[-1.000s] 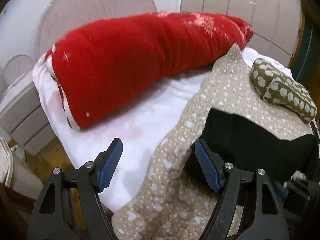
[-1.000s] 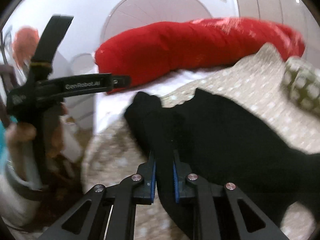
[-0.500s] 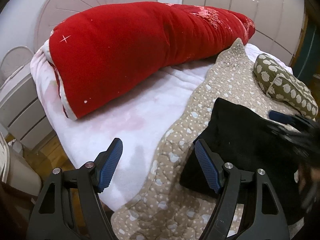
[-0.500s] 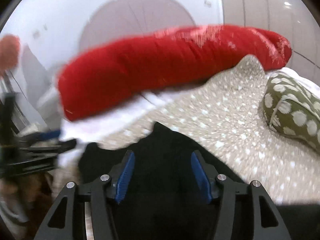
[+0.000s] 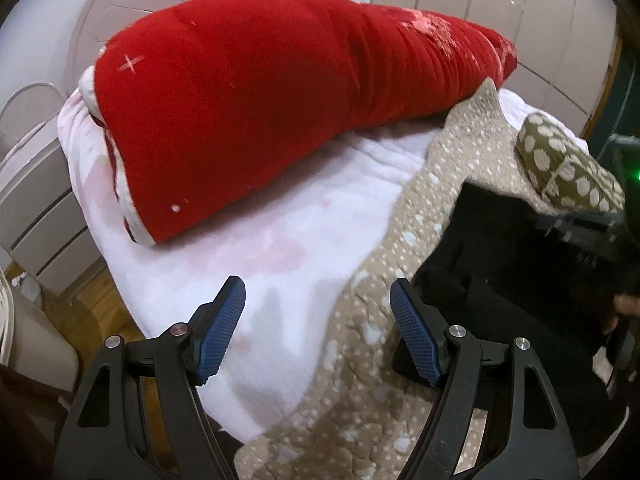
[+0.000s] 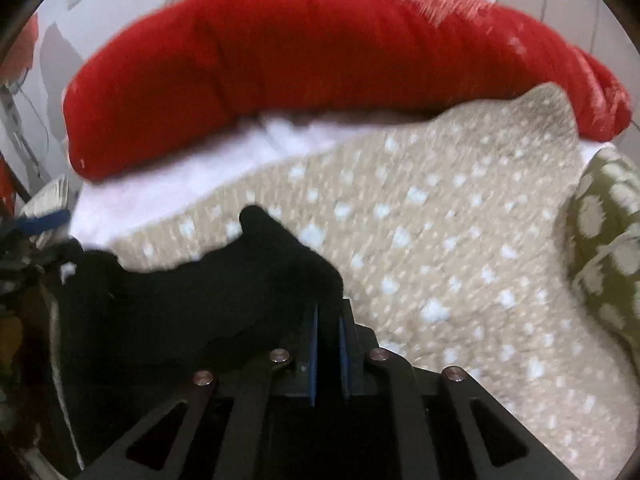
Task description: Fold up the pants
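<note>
The black pants (image 5: 500, 272) lie bunched on the tan spotted quilt (image 5: 436, 184) on the bed. My left gripper (image 5: 318, 332) is open and empty, hovering over the quilt's left edge just left of the pants. My right gripper (image 6: 328, 352) is shut on a fold of the black pants (image 6: 224, 292) and holds it up over the quilt (image 6: 440, 208). The right gripper's black body shows blurred at the right of the left wrist view (image 5: 580, 232).
A long red bolster (image 5: 280, 104) lies across the far side of the bed on a white-pink blanket (image 5: 248, 264). An olive spotted pillow (image 5: 568, 172) sits at the right. A white nightstand (image 5: 28, 200) and wooden floor lie left of the bed.
My right gripper was shut on the pants, opened half a second ago, and has shut again on a fold of the pants. The left gripper has stayed open and nearly still.
</note>
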A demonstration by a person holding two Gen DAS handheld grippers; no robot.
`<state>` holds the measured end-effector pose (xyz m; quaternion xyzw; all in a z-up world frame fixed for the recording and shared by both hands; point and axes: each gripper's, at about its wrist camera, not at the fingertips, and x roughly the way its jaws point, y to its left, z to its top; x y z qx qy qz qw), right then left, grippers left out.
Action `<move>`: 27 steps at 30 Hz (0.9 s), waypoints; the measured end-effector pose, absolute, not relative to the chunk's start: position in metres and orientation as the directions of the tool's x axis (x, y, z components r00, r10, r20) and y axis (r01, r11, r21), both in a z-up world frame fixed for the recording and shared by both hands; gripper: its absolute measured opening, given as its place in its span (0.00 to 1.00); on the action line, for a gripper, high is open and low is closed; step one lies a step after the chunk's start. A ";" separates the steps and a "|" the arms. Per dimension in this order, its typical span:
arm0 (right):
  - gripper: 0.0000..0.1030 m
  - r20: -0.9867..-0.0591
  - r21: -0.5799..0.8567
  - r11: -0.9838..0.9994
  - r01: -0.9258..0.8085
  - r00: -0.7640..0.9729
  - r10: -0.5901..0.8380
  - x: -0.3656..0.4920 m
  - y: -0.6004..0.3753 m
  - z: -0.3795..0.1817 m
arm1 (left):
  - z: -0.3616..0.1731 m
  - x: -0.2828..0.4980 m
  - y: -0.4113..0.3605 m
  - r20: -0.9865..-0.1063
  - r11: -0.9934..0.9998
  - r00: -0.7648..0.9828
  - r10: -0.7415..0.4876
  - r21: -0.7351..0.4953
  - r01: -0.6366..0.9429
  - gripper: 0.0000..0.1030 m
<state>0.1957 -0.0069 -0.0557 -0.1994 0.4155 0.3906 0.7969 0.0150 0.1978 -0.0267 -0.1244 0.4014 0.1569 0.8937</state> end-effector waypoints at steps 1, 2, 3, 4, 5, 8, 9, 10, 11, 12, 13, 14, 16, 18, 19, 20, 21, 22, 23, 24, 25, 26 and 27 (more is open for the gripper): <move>0.08 -0.799 -0.022 0.630 -0.777 0.392 0.455 0.197 -0.008 -0.046 | -0.025 0.015 0.199 -0.751 0.917 0.633 0.188 -0.096 -0.386 0.73; 0.08 -0.771 -0.067 0.653 -0.754 0.454 0.445 0.199 -0.010 -0.034 | -0.024 0.016 0.199 -0.749 0.917 0.634 0.192 -0.094 -0.388 0.73; 0.08 -0.741 -0.120 0.685 -0.719 0.524 0.420 0.203 -0.011 -0.024 | -0.024 0.017 0.199 -0.749 0.918 0.634 0.191 -0.093 -0.386 0.73; 0.08 -0.721 -0.172 0.719 -0.673 0.583 0.374 0.212 -0.010 -0.019 | -0.025 0.018 0.198 -0.751 0.919 0.633 0.187 -0.093 -0.382 0.73; 0.08 -0.713 -0.207 0.744 -0.635 0.619 0.329 0.221 -0.008 -0.020 | -0.026 0.020 0.196 -0.754 0.921 0.631 0.184 -0.092 -0.379 0.73; 0.09 -0.729 -0.229 0.809 -0.542 0.646 0.227 0.251 -0.005 -0.046 | -0.029 0.024 0.187 -0.760 0.932 0.626 0.173 -0.079 -0.354 0.73; 0.11 -0.753 -0.215 0.818 -0.534 0.624 0.210 0.258 -0.006 -0.059 | -0.029 0.025 0.184 -0.760 0.936 0.627 0.173 -0.072 -0.346 0.73; 0.12 -0.781 -0.205 0.816 -0.541 0.593 0.197 0.260 -0.005 -0.069 | -0.028 0.026 0.181 -0.759 0.939 0.627 0.174 -0.063 -0.337 0.73; 0.13 -0.796 -0.203 0.815 -0.543 0.576 0.186 0.257 -0.005 -0.072 | -0.028 0.028 0.178 -0.757 0.943 0.629 0.176 -0.053 -0.328 0.73; 0.15 -0.795 -0.199 0.812 -0.548 0.575 0.193 0.250 -0.007 -0.068 | -0.027 0.030 0.175 -0.756 0.946 0.629 0.178 -0.044 -0.320 0.73; 0.16 -0.784 -0.193 0.807 -0.558 0.582 0.215 0.239 -0.010 -0.060 | -0.027 0.031 0.172 -0.757 0.949 0.631 0.170 -0.047 -0.312 0.73; 0.17 -0.769 -0.192 0.802 -0.566 0.594 0.235 0.226 -0.014 -0.049 | -0.026 0.031 0.170 -0.756 0.951 0.635 0.159 -0.055 -0.304 0.73; 0.20 -0.745 -0.160 0.799 -0.580 0.602 0.288 0.204 -0.031 -0.026 | -0.027 0.034 0.164 -0.759 0.956 0.638 0.131 -0.074 -0.285 0.73; 0.38 -0.740 -0.045 0.798 -0.602 0.557 0.378 0.177 -0.051 -0.007 | -0.032 0.040 0.159 -0.773 0.954 0.624 0.112 -0.091 -0.285 0.73; 0.45 -0.728 0.020 0.796 -0.605 0.537 0.426 0.170 -0.061 -0.002 | -0.035 0.042 0.157 -0.777 0.952 0.620 0.103 -0.103 -0.287 0.73; 0.50 -0.712 0.076 0.793 -0.604 0.524 0.467 0.157 -0.069 0.000 | -0.039 0.045 0.155 -0.784 0.950 0.614 0.086 -0.121 -0.288 0.73; 0.50 -0.698 0.120 0.781 -0.613 0.508 0.505 0.142 -0.072 -0.002 | -0.042 0.047 0.153 -0.793 0.949 0.605 0.073 -0.132 -0.287 0.73; 0.50 -0.697 0.145 0.765 -0.627 0.484 0.529 0.124 -0.074 -0.007 | -0.045 0.049 0.151 -0.803 0.948 0.593 0.056 -0.144 -0.285 0.73; 0.50 -0.704 0.148 0.755 -0.638 0.469 0.534 0.105 -0.075 -0.013 | -0.048 0.052 0.149 -0.809 0.947 0.586 0.036 -0.160 -0.280 0.73; 0.50 -0.705 0.142 0.752 -0.644 0.467 0.534 0.095 -0.076 -0.017 | -0.051 0.053 0.146 -0.813 0.945 0.582 0.026 -0.170 -0.280 0.73; 0.50 -0.697 0.135 0.750 -0.648 0.475 0.537 0.079 -0.079 -0.019 | -0.055 0.056 0.143 -0.822 0.943 0.569 0.024 -0.171 -0.287 0.73; 0.50 -0.686 0.139 0.751 -0.645 0.484 0.543 0.068 -0.085 -0.019 | -0.058 0.057 0.141 -0.826 0.941 0.563 0.021 -0.173 -0.290 0.73; 0.50 -0.674 0.156 0.761 -0.630 0.495 0.549 0.059 -0.095 -0.021 | -0.061 0.059 0.139 -0.828 0.939 0.560 0.019 -0.177 -0.294 0.74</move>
